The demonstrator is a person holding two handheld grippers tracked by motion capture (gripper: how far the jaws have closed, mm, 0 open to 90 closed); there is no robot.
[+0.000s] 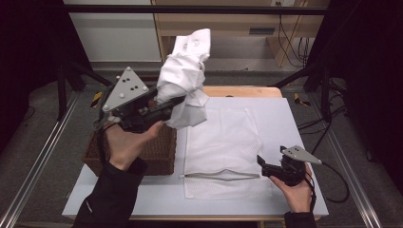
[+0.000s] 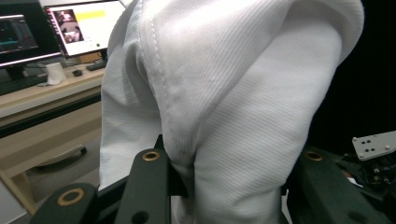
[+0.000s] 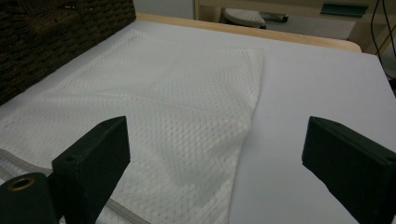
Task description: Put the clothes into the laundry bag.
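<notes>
Covering most of the wooden table (image 1: 247, 90) is a white board (image 1: 290, 128), and on it lies a flat white mesh laundry bag (image 1: 221, 142), zipper edge nearest the person. A dark wicker basket (image 1: 159, 152) stands on the board, touching the bag's left edge. Above the basket's far corner, the left gripper (image 1: 183, 100) holds up a bunched white shirt (image 1: 185, 80), its jaws closed on a thick fold of the cloth. In the left gripper view the shirt (image 2: 224, 93) hides nearly everything ahead; monitors (image 2: 51, 28) on a desk show at one side. The right gripper (image 1: 260, 161) rests low at the bag's near right corner, jaws spread wide with nothing between them. In the right gripper view the bag (image 3: 177, 112) lies just ahead, the basket (image 3: 56, 42) beyond it.
</notes>
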